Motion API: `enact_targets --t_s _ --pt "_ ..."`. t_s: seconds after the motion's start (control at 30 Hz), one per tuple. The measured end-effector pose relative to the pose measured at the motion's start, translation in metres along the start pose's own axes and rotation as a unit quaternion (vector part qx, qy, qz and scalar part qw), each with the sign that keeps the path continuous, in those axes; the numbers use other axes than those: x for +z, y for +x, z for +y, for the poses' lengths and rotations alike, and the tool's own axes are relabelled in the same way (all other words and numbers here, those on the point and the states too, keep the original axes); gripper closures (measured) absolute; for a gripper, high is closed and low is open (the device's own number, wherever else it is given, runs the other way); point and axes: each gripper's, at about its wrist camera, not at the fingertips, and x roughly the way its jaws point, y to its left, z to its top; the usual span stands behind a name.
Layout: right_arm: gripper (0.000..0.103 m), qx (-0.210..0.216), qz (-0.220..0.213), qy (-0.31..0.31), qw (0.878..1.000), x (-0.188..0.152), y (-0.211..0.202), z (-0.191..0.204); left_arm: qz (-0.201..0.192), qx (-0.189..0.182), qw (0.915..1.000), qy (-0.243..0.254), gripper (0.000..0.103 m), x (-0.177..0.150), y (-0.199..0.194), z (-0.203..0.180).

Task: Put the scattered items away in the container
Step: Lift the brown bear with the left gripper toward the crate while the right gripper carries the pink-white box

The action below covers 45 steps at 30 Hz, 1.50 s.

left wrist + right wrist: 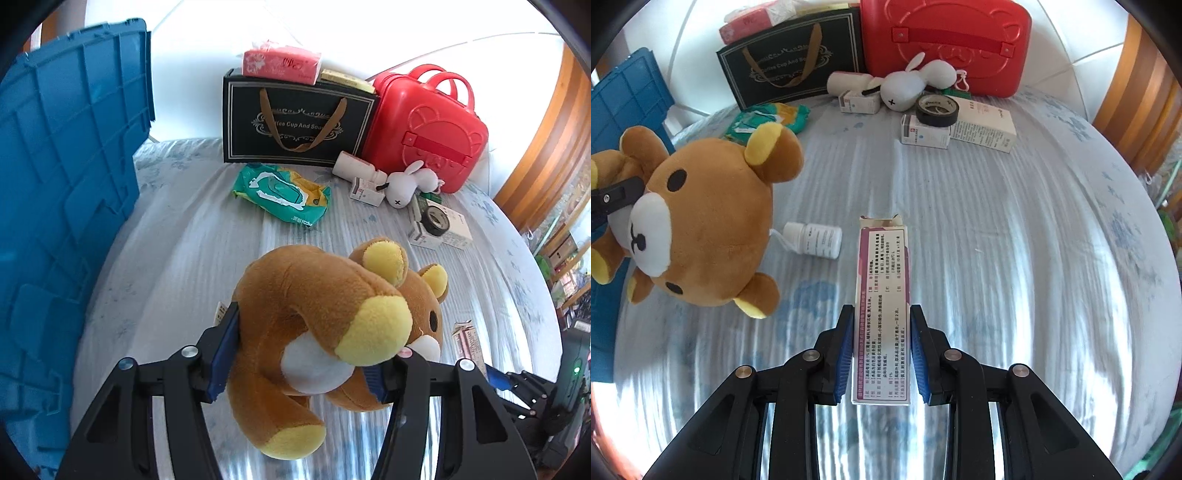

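Left wrist view, left gripper (301, 354) jaws clamping bear (317, 314), right gripper (881, 350) pinching carton (882, 295), bear's face hidden.

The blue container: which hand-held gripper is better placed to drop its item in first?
Probably the left hand-held gripper. It holds the plush bear right beside the blue container. The right hand-held gripper holds a medicine box, with the container far off to its left.

A home bedroom: a bed (997, 221) with a patterned sheet, wooden furniture (543, 155) beside it, soft toys (410, 181) about.
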Motion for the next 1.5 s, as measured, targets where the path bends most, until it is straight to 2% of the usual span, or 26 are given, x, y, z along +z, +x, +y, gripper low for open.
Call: enact_targets --t_s 0.37,0.77,1.1,1.5 --pt "0.075 0.003 -0.022 0.002 1.000 -0.020 -0.071 0.004 -0.018 0.004 0.9996 0.020 0.046 -0.008 -0.071 0.003" --pt "0.075 0.019 -0.049 0.011 0.999 -0.028 -0.133 0.002 -0.035 0.003 0.9987 0.036 0.046 -0.010 -0.128 0.000" --pt "0.075 0.028 -0.065 0.003 0.997 -0.025 -0.176 0.001 -0.049 0.012 0.9976 0.047 0.046 -0.012 -0.174 -0.016" --pt "0.075 0.033 -0.101 0.002 0.994 -0.012 -0.235 0.007 -0.073 0.007 0.9964 0.043 0.046 0.003 -0.222 -0.019"
